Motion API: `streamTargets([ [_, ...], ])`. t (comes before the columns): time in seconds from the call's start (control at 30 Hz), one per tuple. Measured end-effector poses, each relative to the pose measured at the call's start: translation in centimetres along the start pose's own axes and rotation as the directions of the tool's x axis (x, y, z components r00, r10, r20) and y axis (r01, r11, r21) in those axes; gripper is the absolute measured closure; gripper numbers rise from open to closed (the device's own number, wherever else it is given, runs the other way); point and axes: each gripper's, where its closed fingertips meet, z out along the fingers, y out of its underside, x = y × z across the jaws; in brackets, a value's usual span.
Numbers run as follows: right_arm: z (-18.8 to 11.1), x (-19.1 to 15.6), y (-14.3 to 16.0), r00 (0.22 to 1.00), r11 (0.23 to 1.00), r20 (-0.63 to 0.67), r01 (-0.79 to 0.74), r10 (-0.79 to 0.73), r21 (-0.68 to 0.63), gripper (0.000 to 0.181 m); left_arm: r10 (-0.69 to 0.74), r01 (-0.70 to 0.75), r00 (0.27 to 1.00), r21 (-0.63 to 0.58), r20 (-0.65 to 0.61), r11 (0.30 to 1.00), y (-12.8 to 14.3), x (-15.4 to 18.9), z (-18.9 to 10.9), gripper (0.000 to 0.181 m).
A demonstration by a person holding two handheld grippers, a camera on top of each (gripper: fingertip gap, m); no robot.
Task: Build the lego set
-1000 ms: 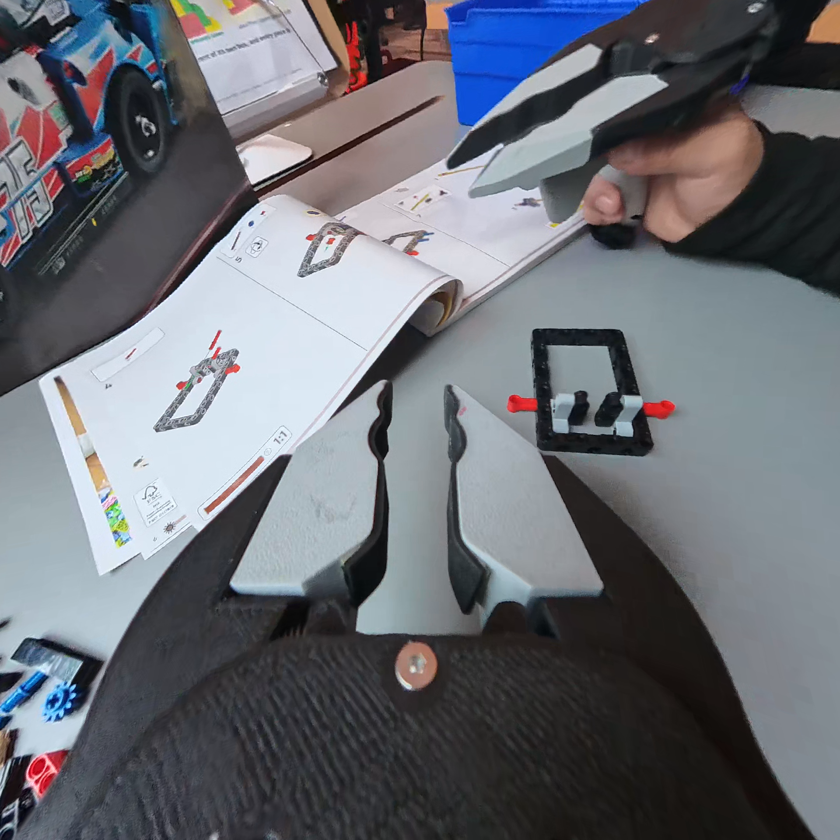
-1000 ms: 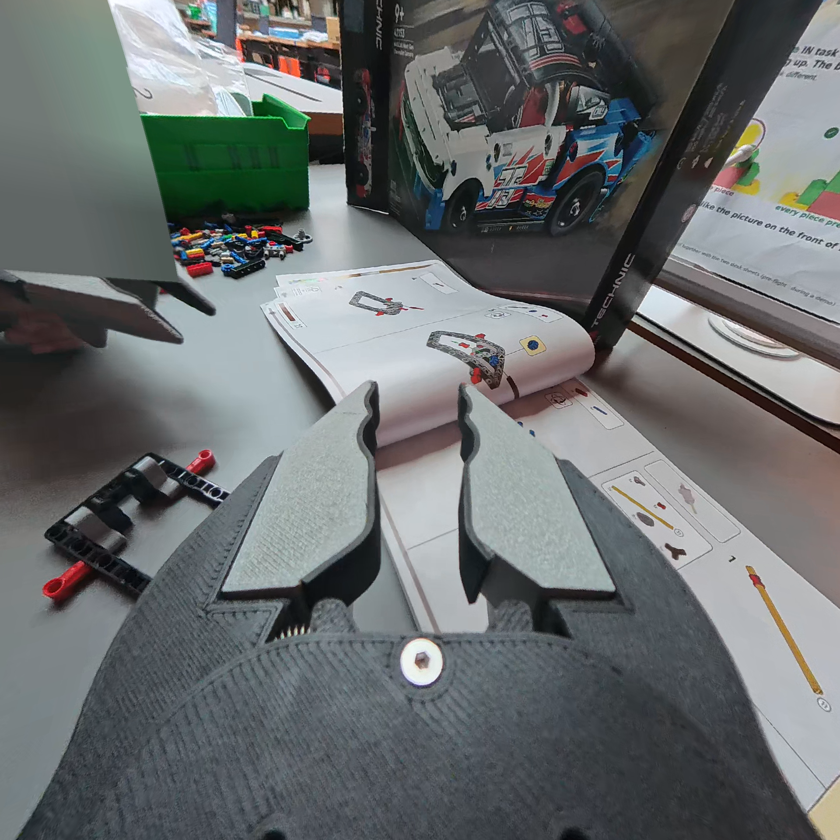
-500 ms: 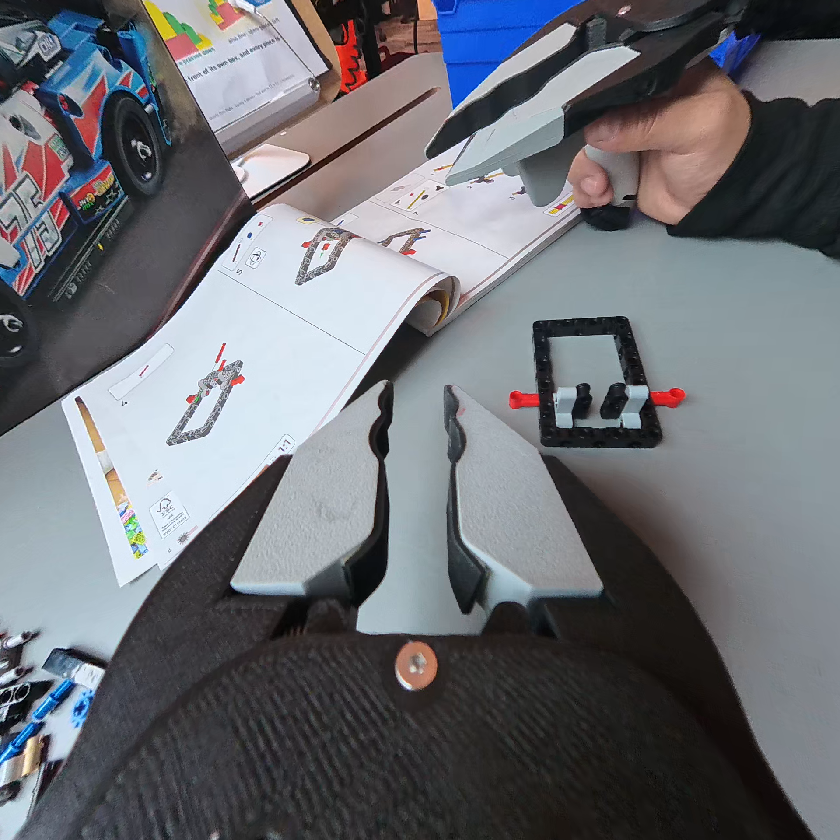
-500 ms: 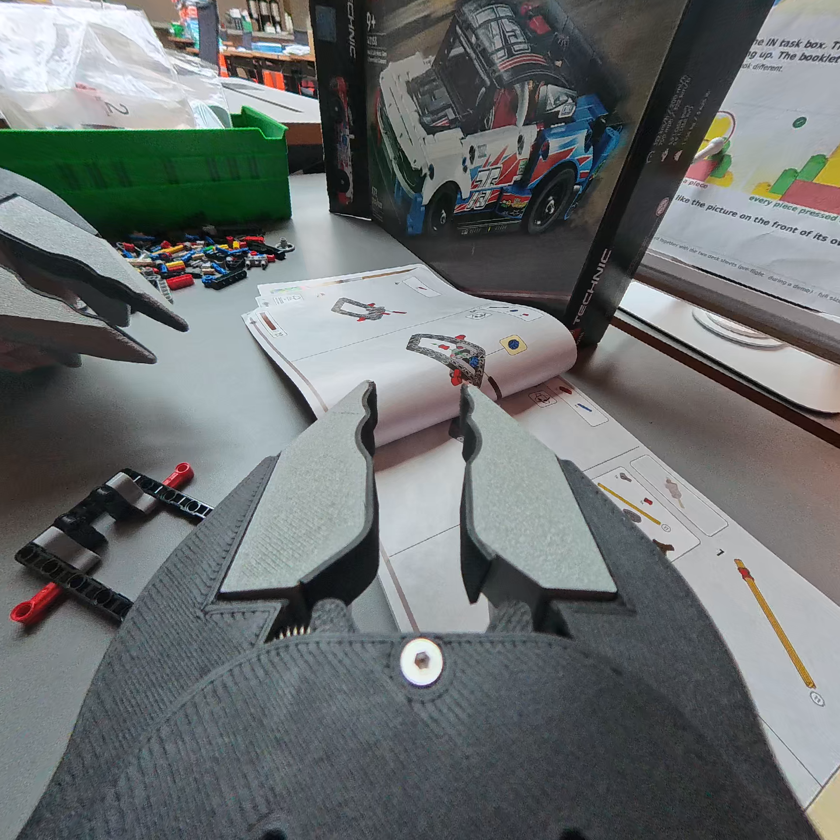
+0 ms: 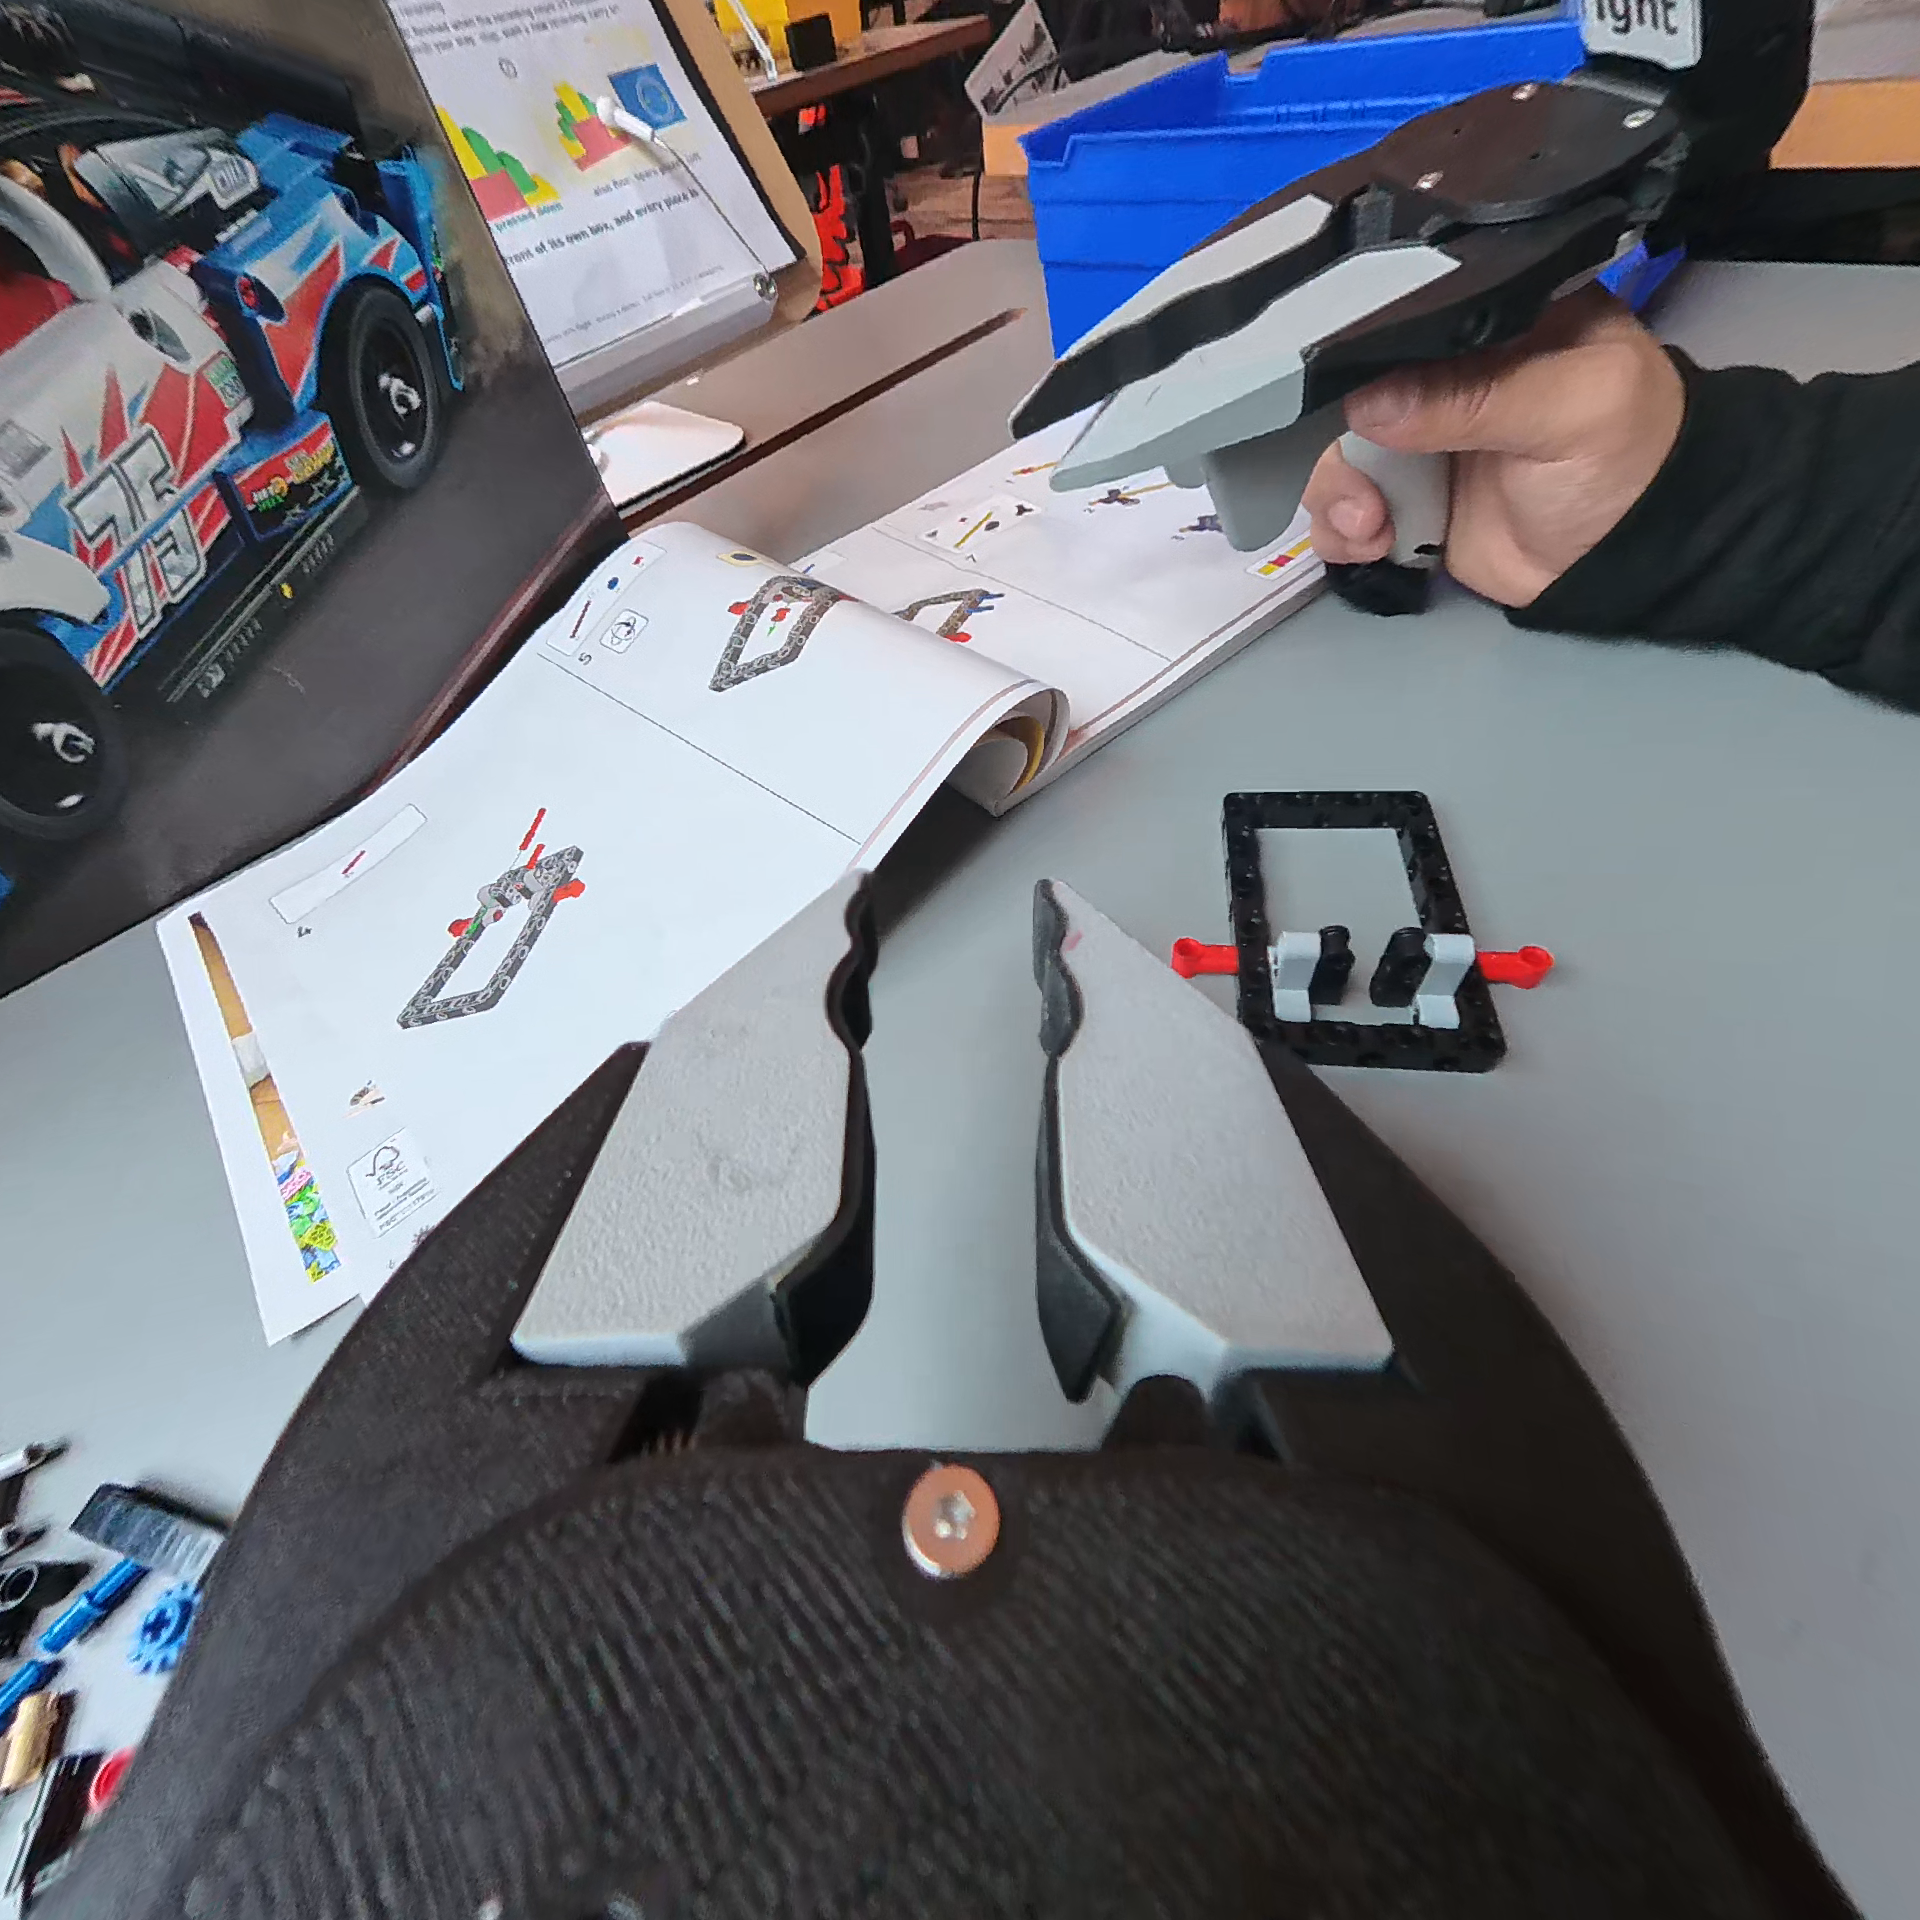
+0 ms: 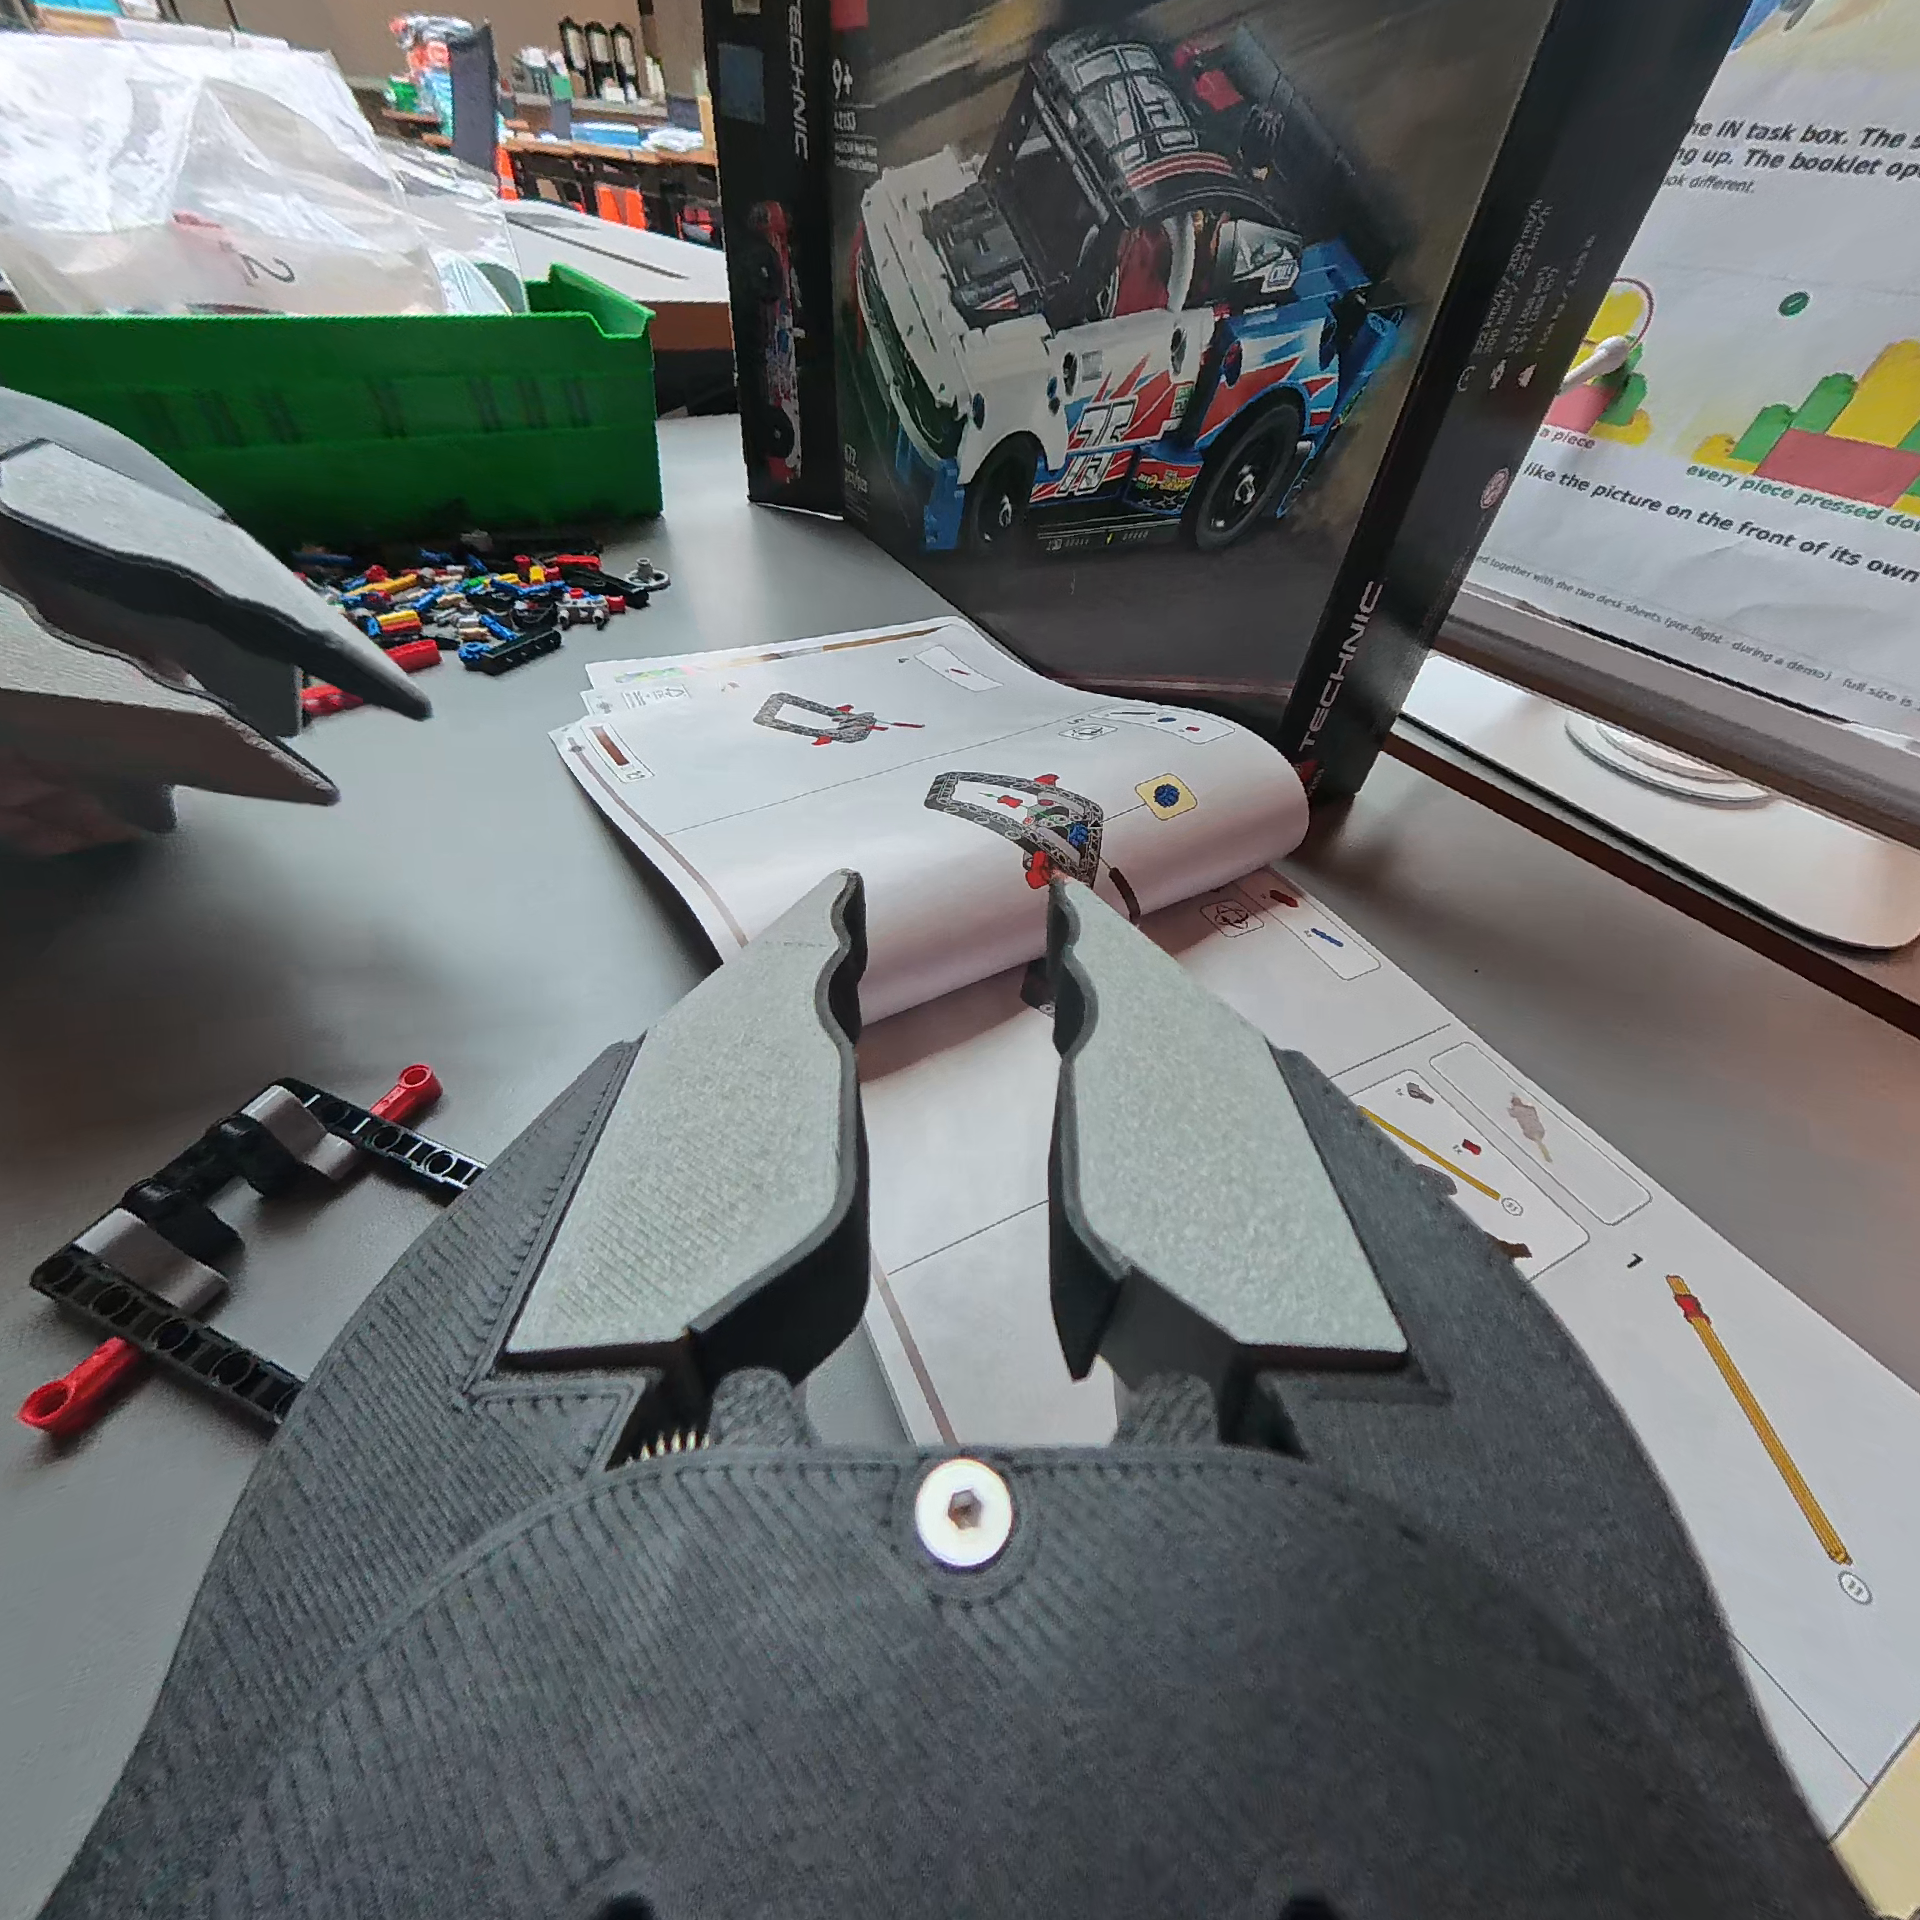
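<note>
A black rectangular lego frame with two grey connectors and two red pins lies flat on the grey table; it also shows at the left of the right wrist view. My left gripper is open and empty, hovering to the left of the frame. My right gripper is open and empty above the open instruction booklet, which also shows in the left wrist view. The right gripper shows far off in the left wrist view, held by a hand.
The lego set's box stands behind the booklet. A pile of loose lego pieces lies before a green bin. A blue bin stands at the back. More loose pieces lie at the lower left. My right fingertips sit around 15 centimetres from my left ones.
My left gripper has drifted slightly, so the frame sits a little farther right in its view. My right gripper has moved right and its view has swung toward the box. Both stay open.
</note>
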Motion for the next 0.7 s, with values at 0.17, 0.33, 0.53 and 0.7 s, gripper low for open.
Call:
streamTargets([
  [0.17,-0.3,0.1,0.0,1.000,1.000,-0.019,0.014,-0.014,0.004,0.148,-0.077,0.068,0.986,0.061,0.151,0.996,-1.4,-4.9,-5.8,0.151],
  [0.33,-0.3,-0.1,0.1,1.000,1.000,-0.017,0.016,-0.016,-0.003,0.152,-0.089,0.174,0.862,-0.126,0.499,0.977,1.0,-15.7,-16.6,0.157],
  [0.53,0.1,-0.6,0.2,1.000,1.000,0.009,0.020,-0.020,-0.015,0.152,-0.013,0.306,0.863,-0.501,0.506,0.810,4.8,-19.8,-19.5,0.164],
  [0.7,0.0,-1.1,0.0,0.999,1.000,0.034,0.013,-0.013,-0.010,0.153,-0.082,0.412,0.876,-0.650,0.475,0.639,9.2,-20.4,-17.3,0.170],
])
